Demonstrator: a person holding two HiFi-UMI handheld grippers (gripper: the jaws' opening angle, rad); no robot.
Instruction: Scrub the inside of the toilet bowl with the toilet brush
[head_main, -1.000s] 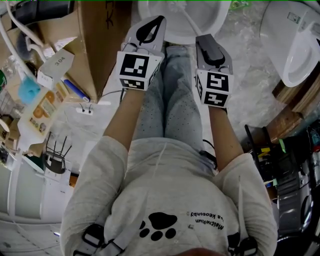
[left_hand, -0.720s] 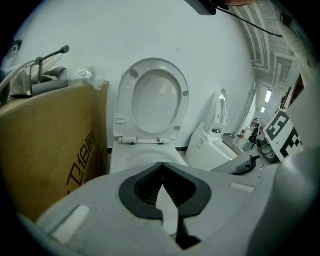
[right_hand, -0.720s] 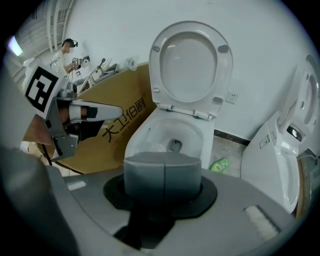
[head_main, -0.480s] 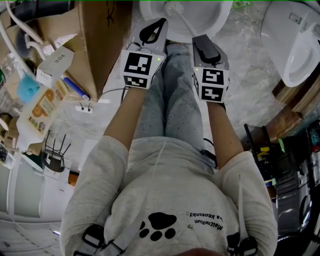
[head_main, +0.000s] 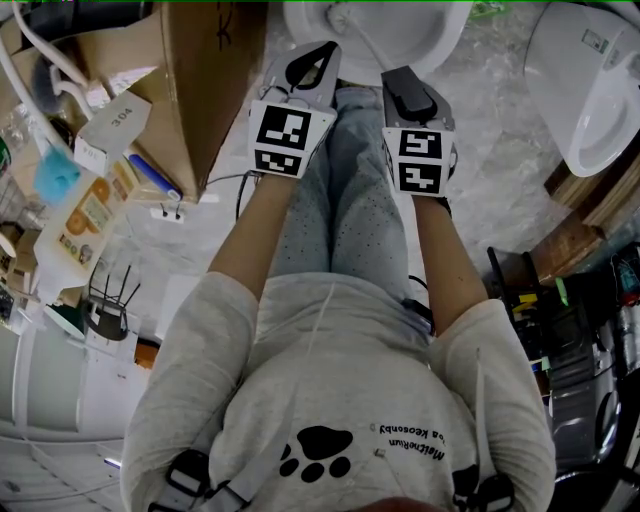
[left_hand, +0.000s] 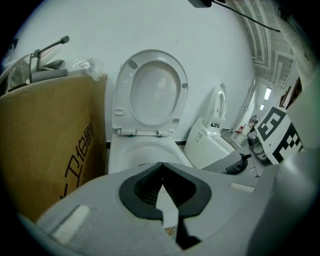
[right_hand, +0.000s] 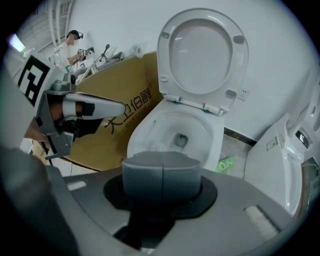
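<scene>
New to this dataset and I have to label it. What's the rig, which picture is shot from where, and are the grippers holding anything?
There is no robot: a person wears a camera on the head and holds a two-jaw gripper in each hand. The head view looks steeply down over the person's arms at the left gripper and right gripper, both pointed at an open toilet with its seat raised. The black-and-white cubes are parts of the grippers. The other two views come from a camera on each gripper, looking along its own jaws. In both, the jaws are closed with nothing between them, so no brush is held. A cardboard box stands left of the toilet, a second toilet to its right.
</scene>
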